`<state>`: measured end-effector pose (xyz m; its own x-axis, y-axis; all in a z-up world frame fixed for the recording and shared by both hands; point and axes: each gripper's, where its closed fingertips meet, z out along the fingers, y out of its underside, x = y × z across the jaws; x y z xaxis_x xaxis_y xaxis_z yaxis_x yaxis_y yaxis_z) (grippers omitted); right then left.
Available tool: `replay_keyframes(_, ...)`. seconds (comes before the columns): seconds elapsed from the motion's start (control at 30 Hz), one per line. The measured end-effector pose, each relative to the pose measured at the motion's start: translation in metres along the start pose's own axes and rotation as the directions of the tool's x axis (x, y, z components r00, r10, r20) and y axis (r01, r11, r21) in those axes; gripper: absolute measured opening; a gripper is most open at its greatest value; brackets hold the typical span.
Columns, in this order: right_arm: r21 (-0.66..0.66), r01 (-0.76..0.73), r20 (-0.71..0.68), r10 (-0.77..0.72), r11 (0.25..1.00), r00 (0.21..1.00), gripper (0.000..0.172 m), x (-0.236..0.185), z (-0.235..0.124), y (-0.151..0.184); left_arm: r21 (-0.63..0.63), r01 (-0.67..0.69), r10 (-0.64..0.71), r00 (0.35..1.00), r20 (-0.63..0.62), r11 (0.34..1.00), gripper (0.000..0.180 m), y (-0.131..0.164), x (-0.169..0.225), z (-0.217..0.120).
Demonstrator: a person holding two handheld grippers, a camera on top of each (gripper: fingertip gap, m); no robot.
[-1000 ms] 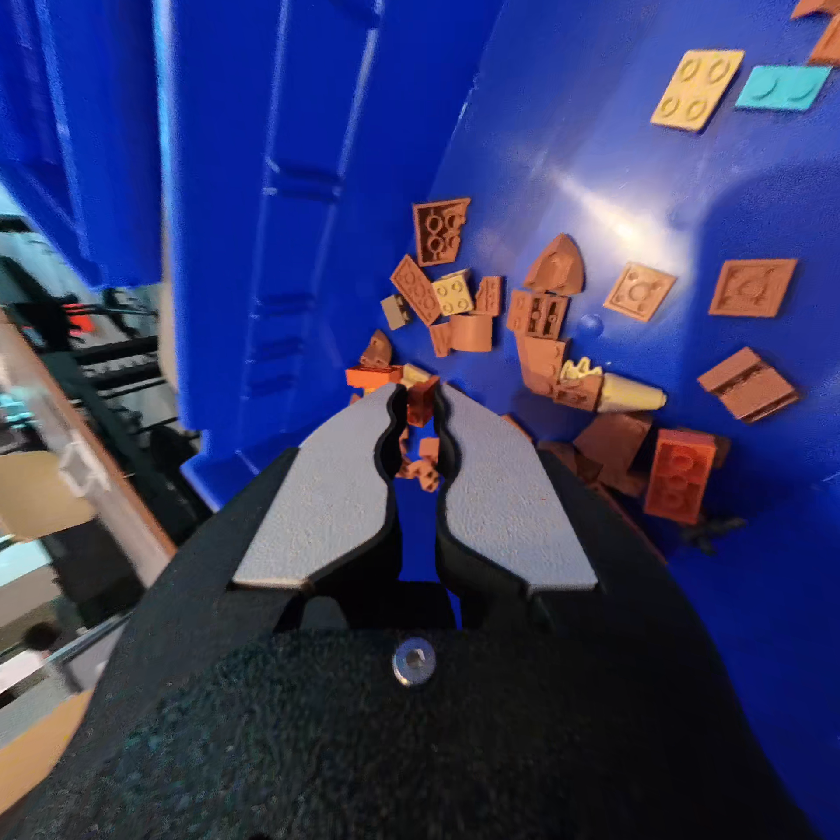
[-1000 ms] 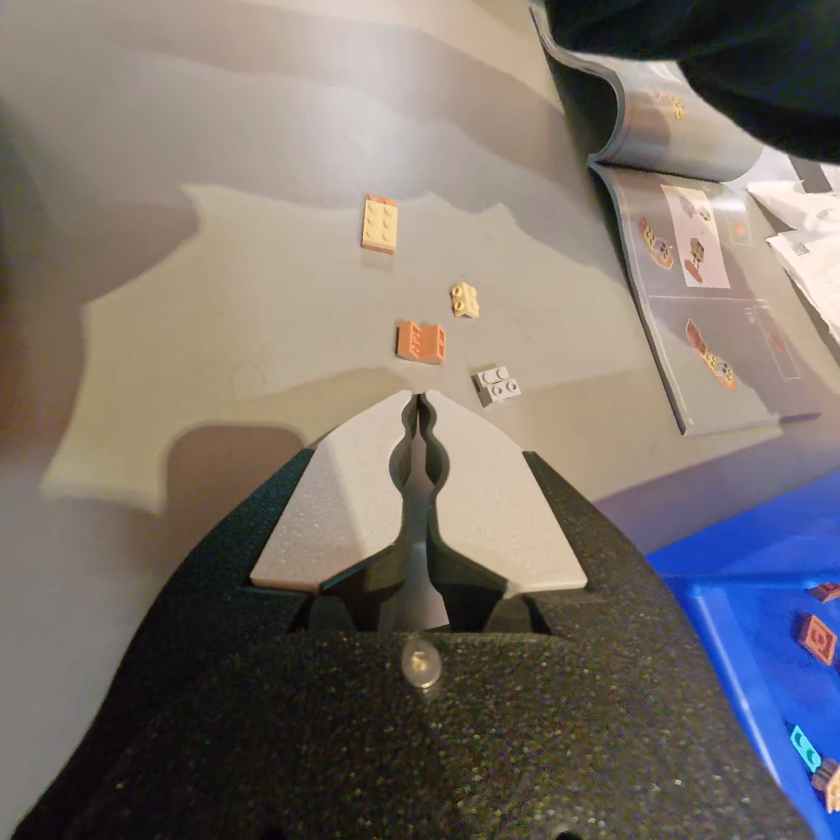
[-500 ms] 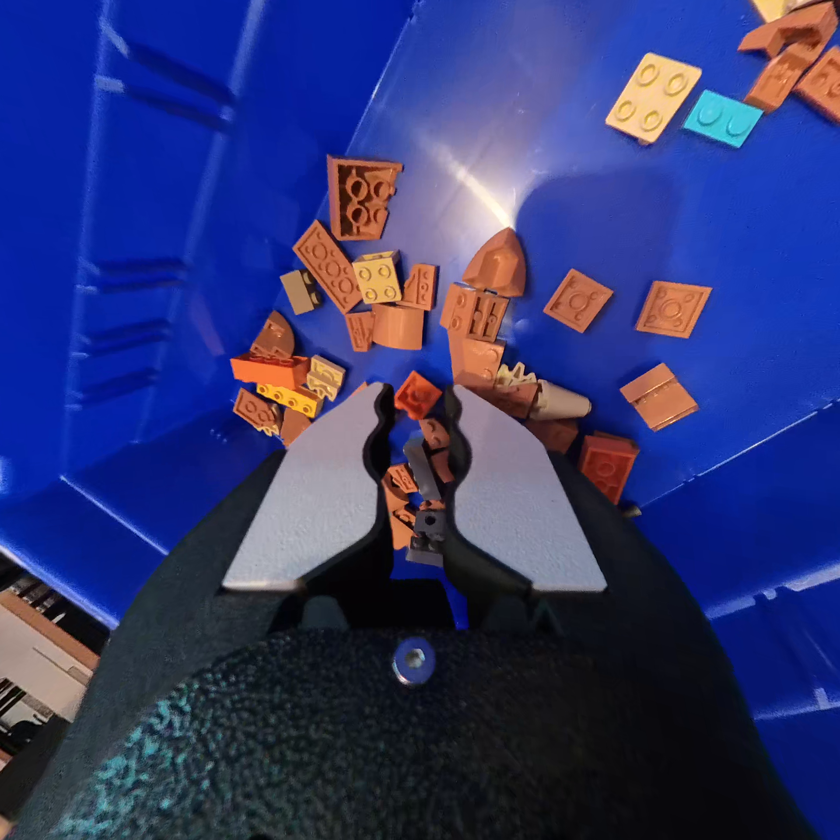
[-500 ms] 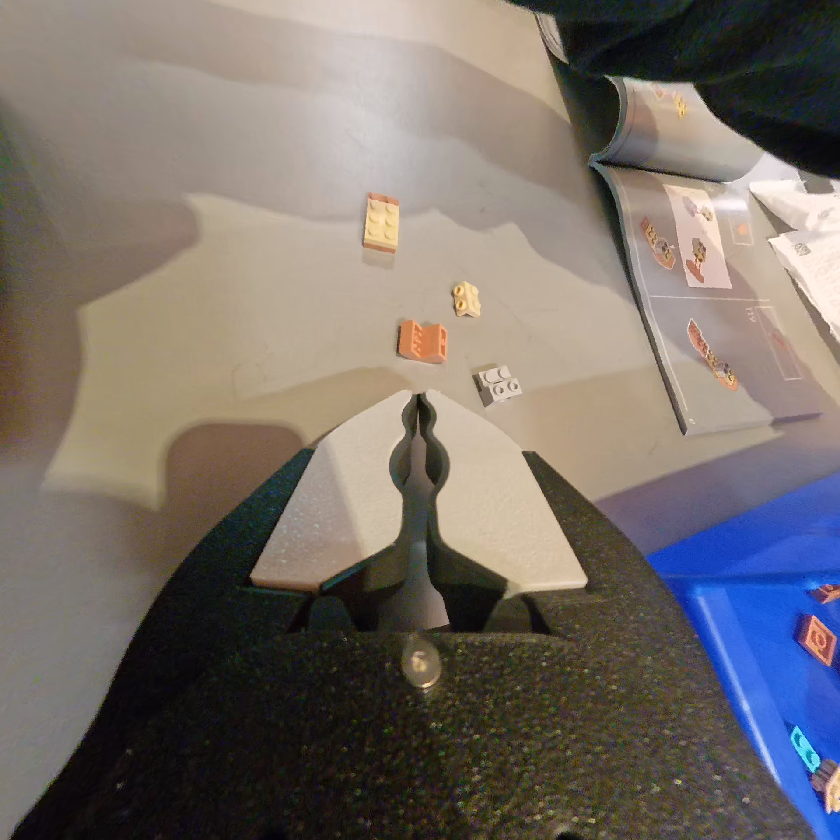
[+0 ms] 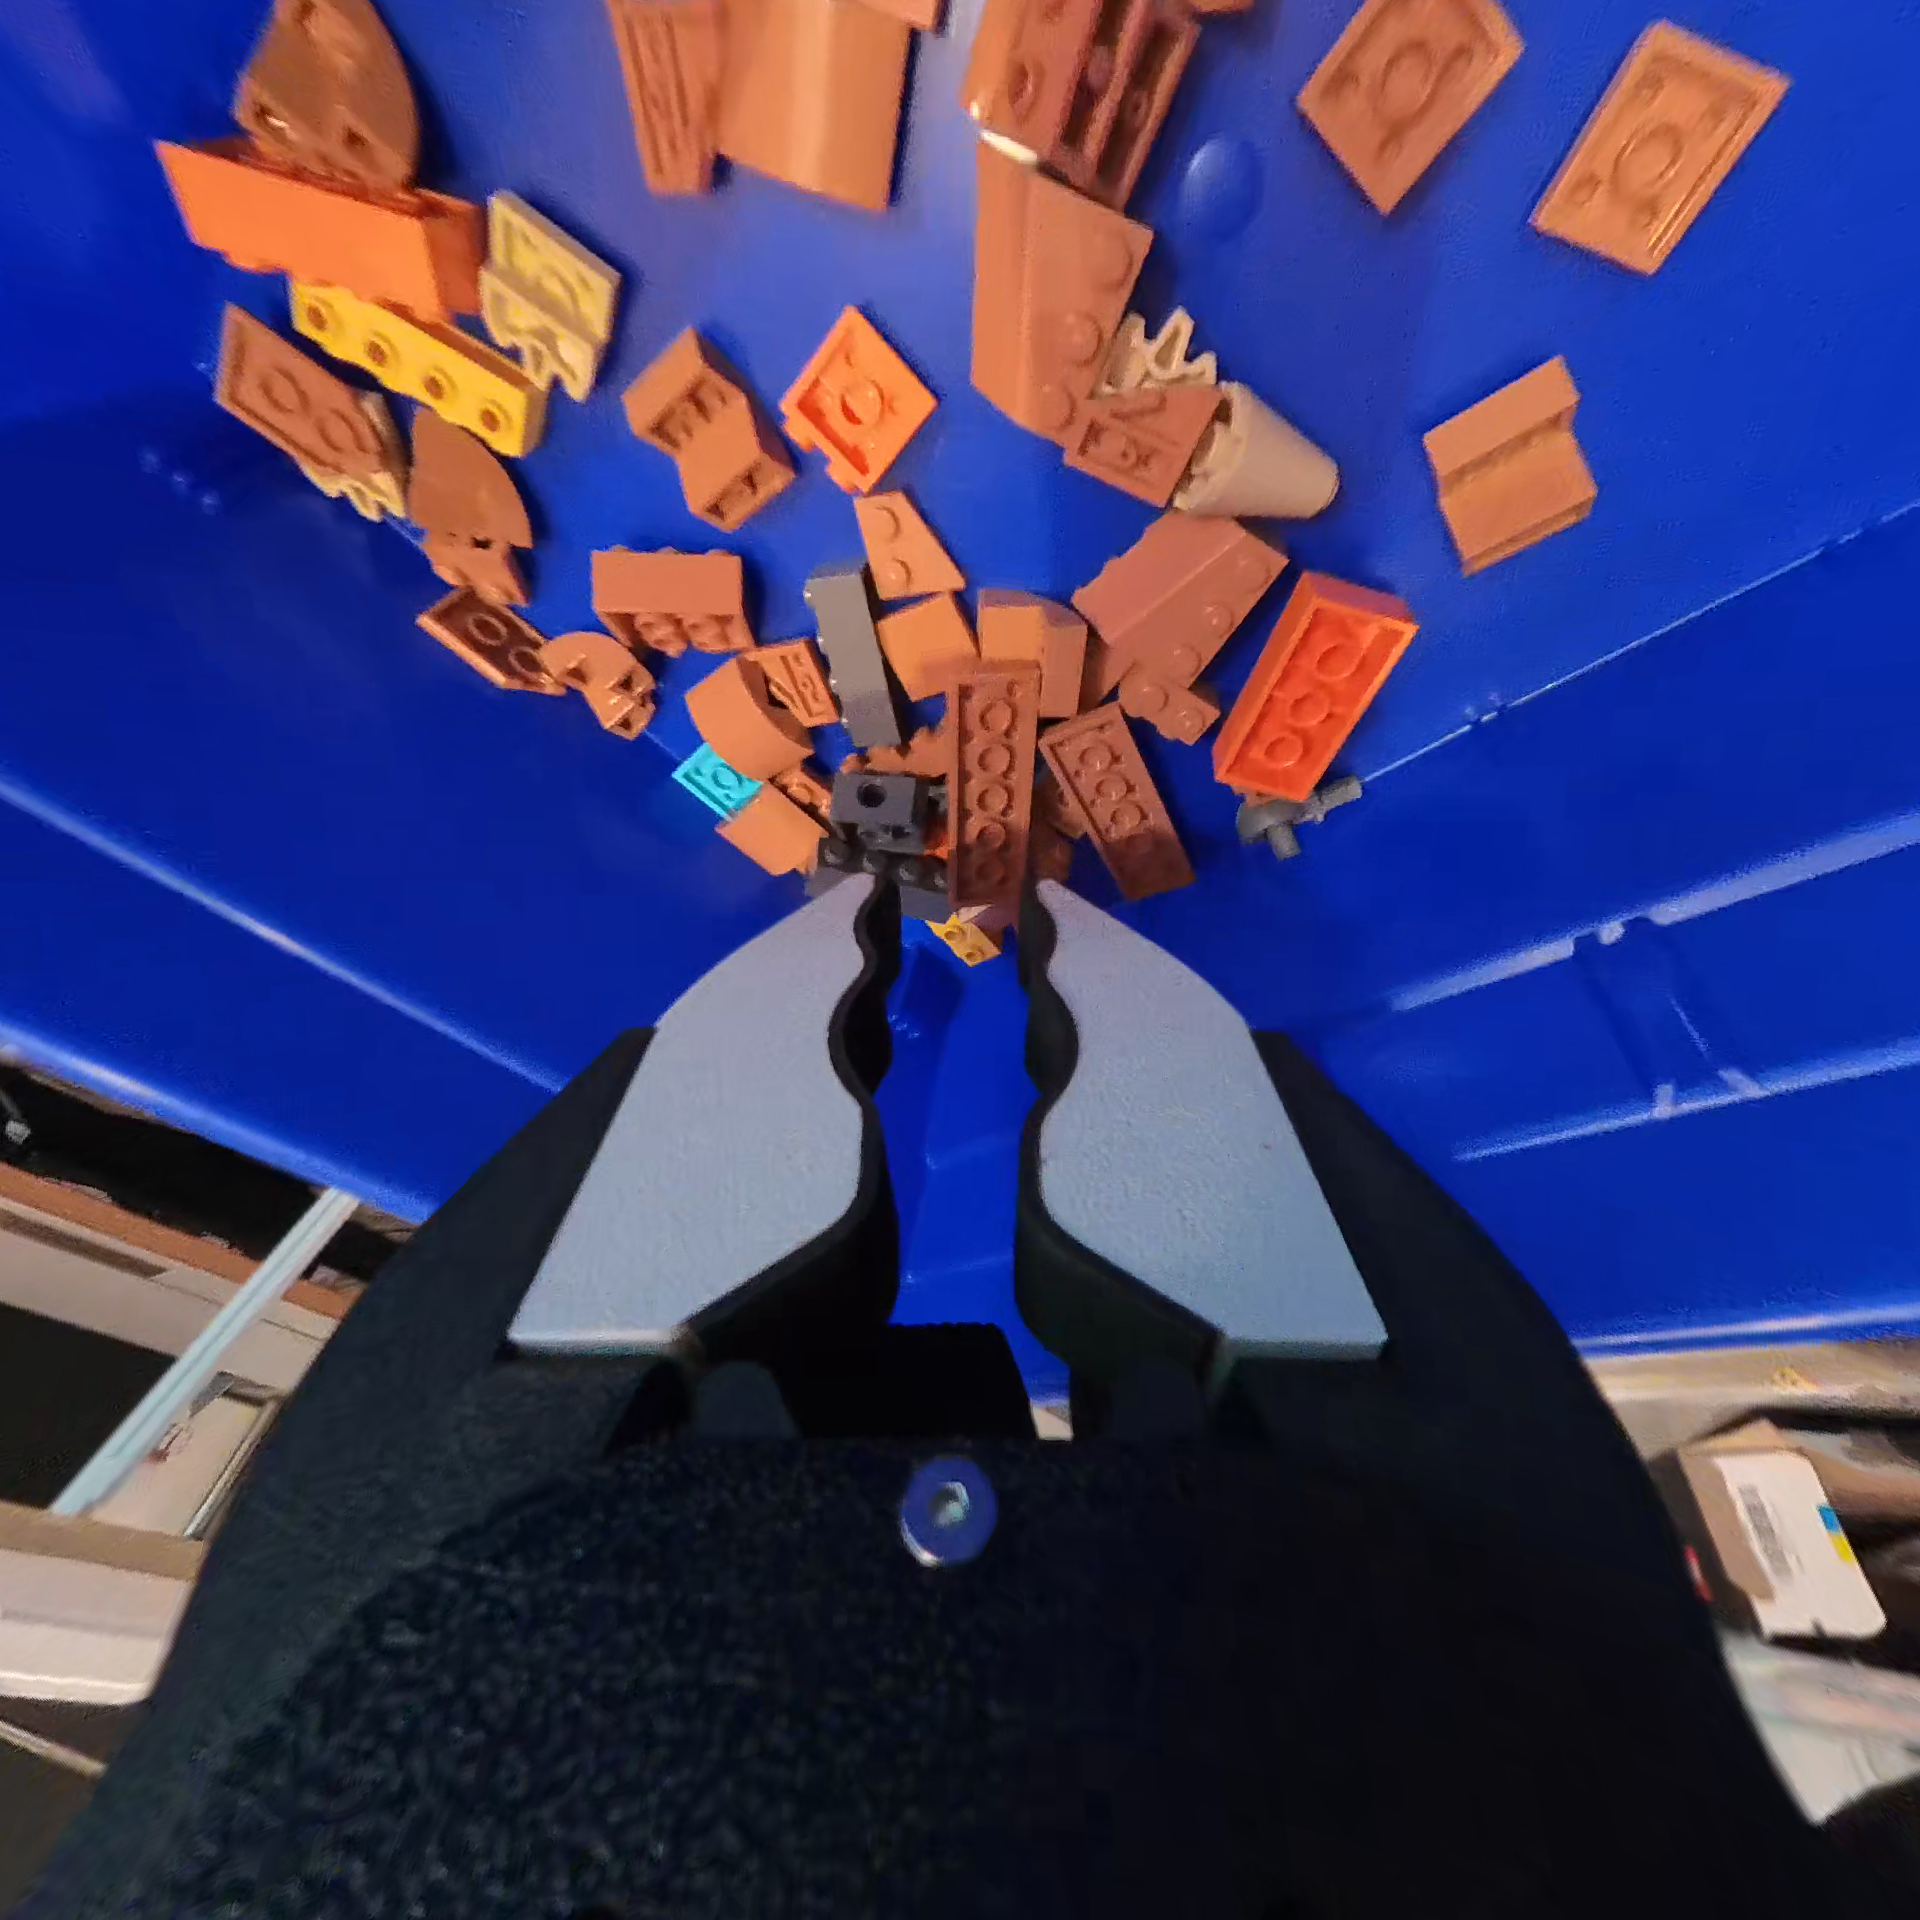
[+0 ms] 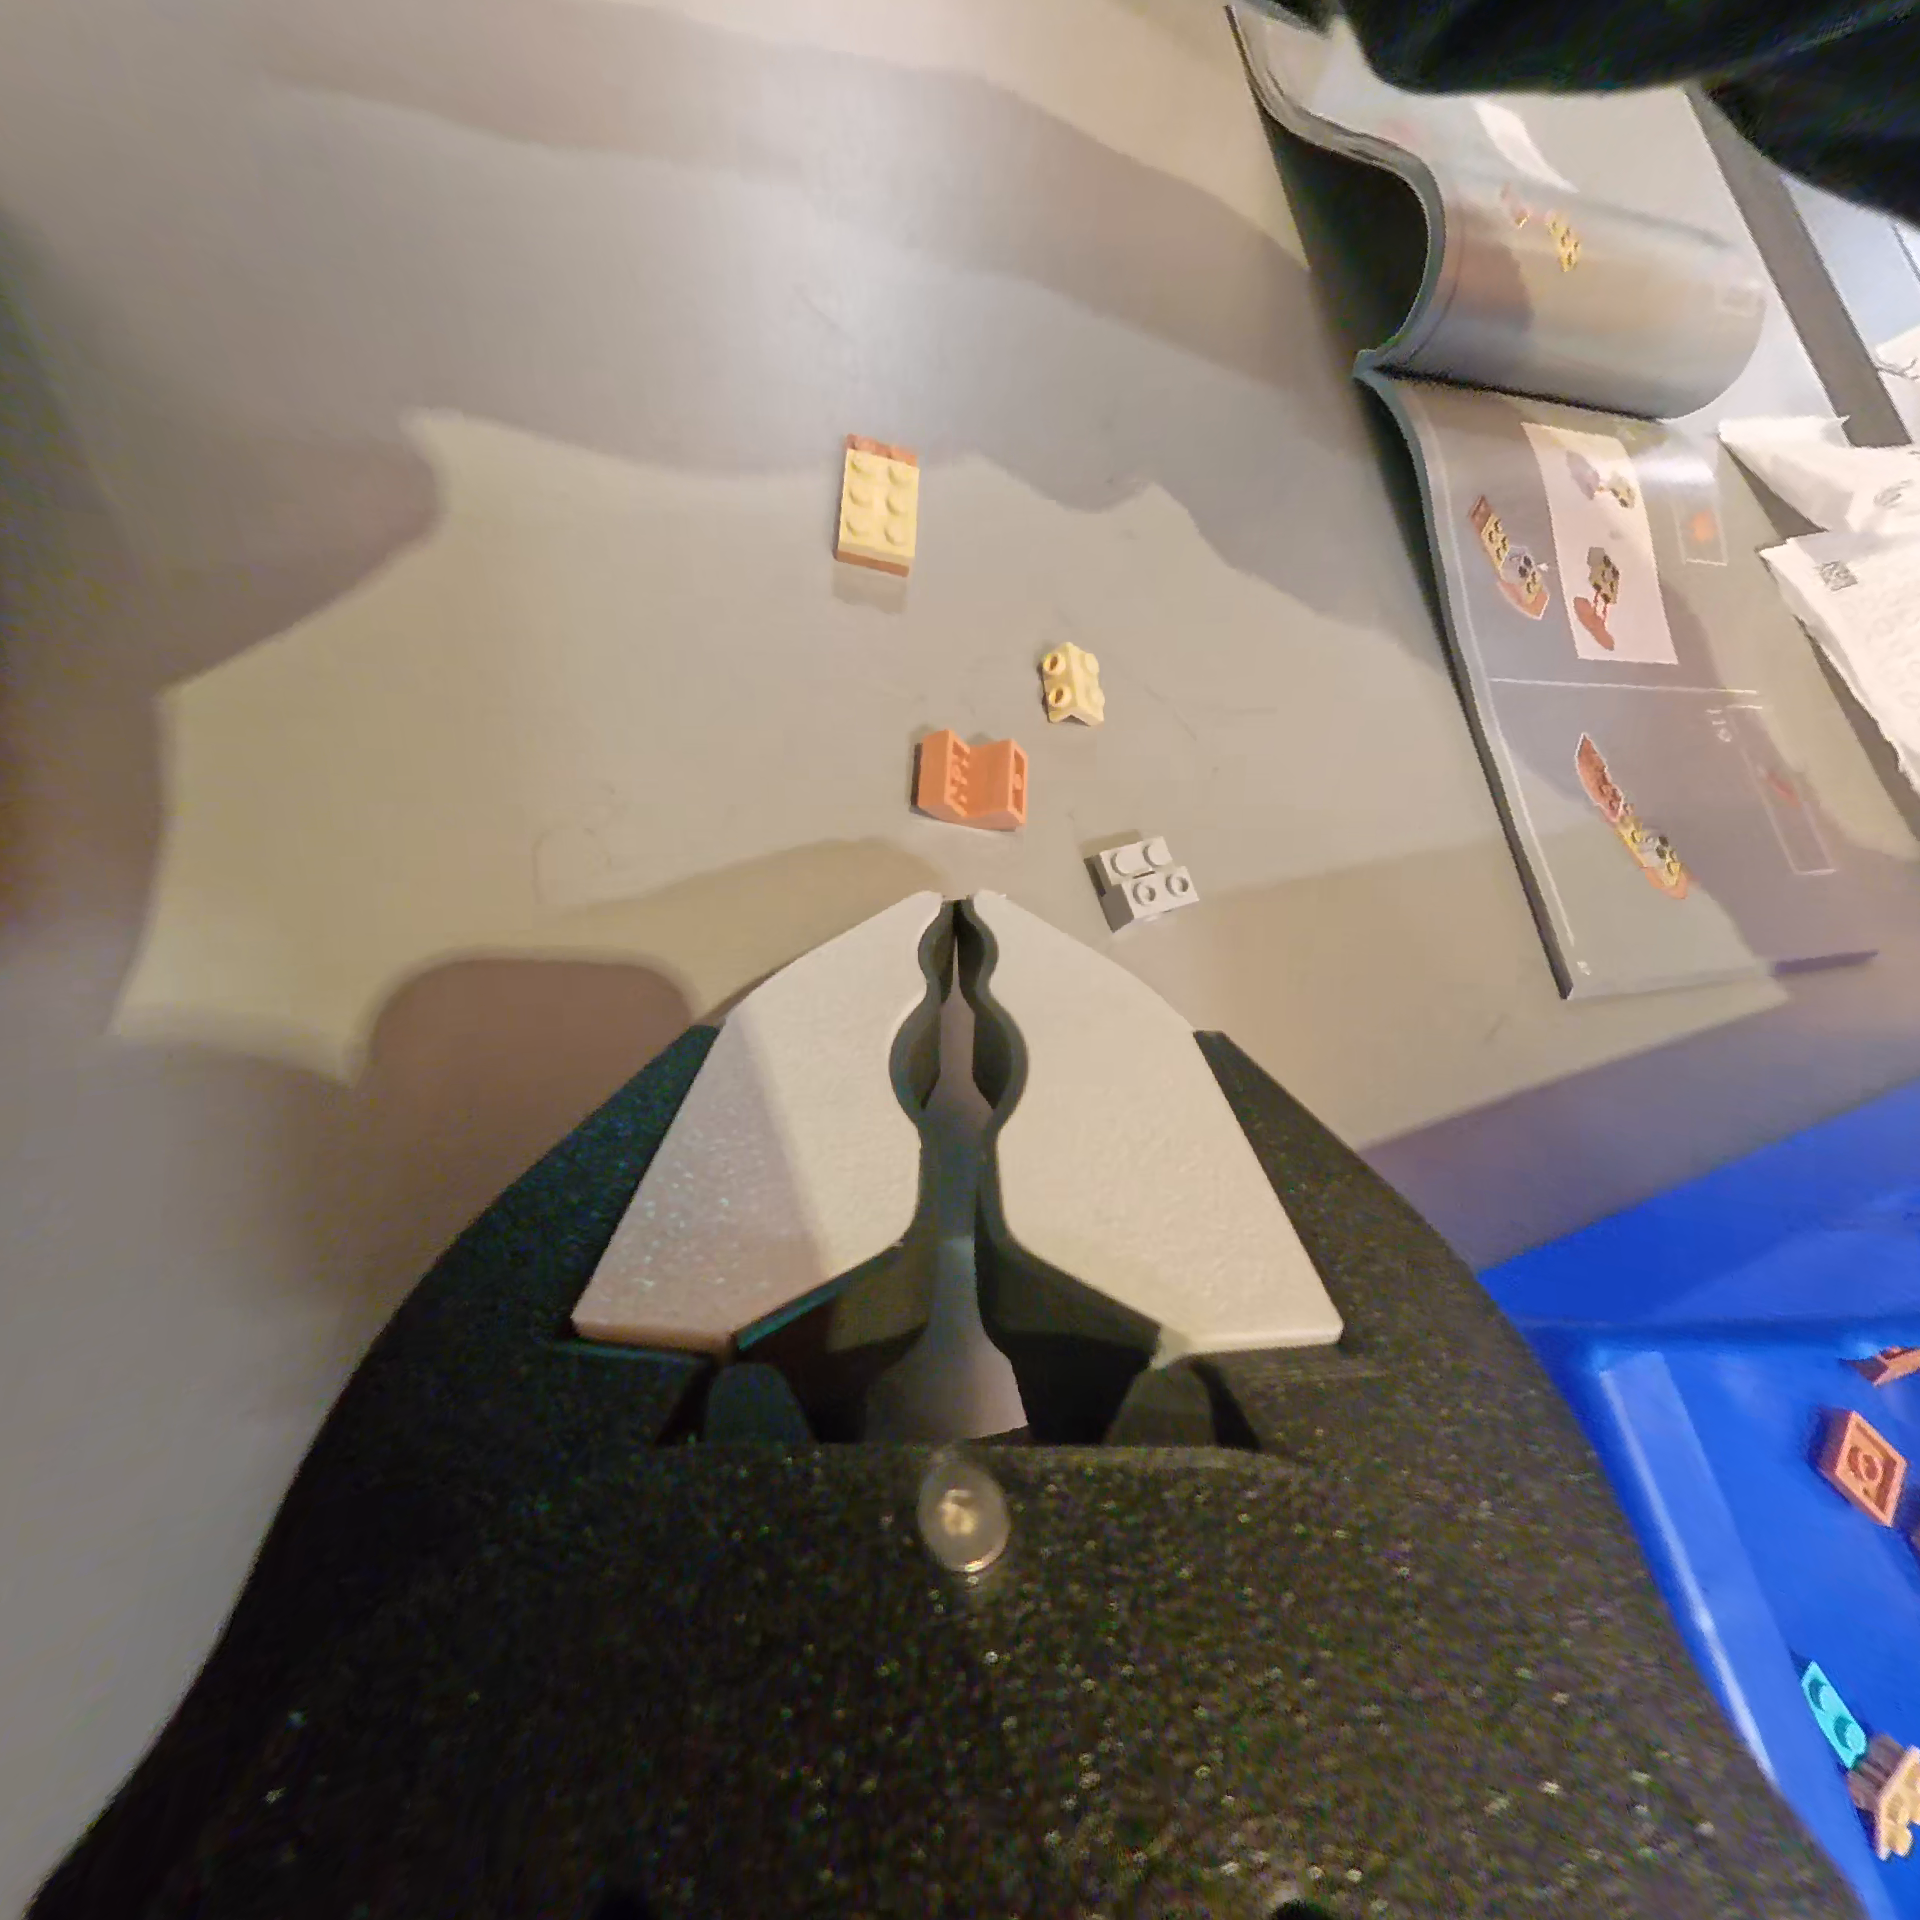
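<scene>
My left gripper (image 5: 951, 894) is open inside a blue bin (image 5: 312, 831), with its tips at the near edge of a pile of bricks. A long brown studded plate (image 5: 995, 779), a dark grey brick with a hole (image 5: 878, 805) and a small yellow piece (image 5: 966, 940) lie just at the tips. Neither pad presses on any of them. My right gripper (image 6: 956, 902) is shut and empty, low over a grey table (image 6: 520, 312). Nearest to it are a light grey bracket brick (image 6: 1143, 878) and an orange brick (image 6: 971, 779).
Many brown, orange, tan and teal bricks lie across the bin floor, among them a red-orange brick (image 5: 1314, 686). On the table lie a tan plate on a brown one (image 6: 878, 504), a small tan bracket (image 6: 1072, 683) and an open booklet (image 6: 1621, 675). The bin's corner (image 6: 1662, 1351) shows at the lower right. Across from one pair of fingers to the other is roughly 30 cm. My left gripper's tips are some 5 cm from the red-orange brick (image 5: 1314, 686).
My left gripper opened wider, then moved down and closer into the bin until its tips reached the brick pile. The right gripper stayed shut and still.
</scene>
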<state>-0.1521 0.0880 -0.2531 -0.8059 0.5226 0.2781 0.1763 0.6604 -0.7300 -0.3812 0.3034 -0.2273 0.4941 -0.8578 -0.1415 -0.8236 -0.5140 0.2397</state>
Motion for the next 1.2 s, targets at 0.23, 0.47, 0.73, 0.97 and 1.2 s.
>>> replay_keyframes(0.23,0.001,0.002,0.003,-0.002,1.000,1.000,0.000,-0.001,0.000,0.000,-0.054,-0.106,0.104,0.994,-0.042,0.993,0.015,-0.011,0.005,0.016)
replay_keyframes(0.47,0.001,0.003,0.003,-0.003,1.000,1.000,0.000,-0.001,0.000,0.000,-0.042,-0.131,0.130,0.991,-0.029,0.990,0.013,-0.012,0.005,0.018)
replay_keyframes(0.73,0.001,0.004,0.002,-0.004,1.000,1.000,0.000,-0.001,0.000,0.000,0.017,-0.083,0.083,0.996,-0.015,0.996,0.001,-0.011,0.000,0.012)
replay_keyframes(0.97,0.001,0.005,0.002,-0.005,1.000,1.000,0.000,-0.001,0.000,0.000,0.031,-0.107,0.107,0.994,-0.029,0.994,0.015,-0.017,0.011,0.011)
replay_keyframes(1.2,0.001,0.006,0.003,-0.006,1.000,1.000,0.000,-0.001,0.000,-0.001,-0.011,-0.123,0.123,0.992,-0.008,0.992,0.017,-0.015,0.009,0.022)
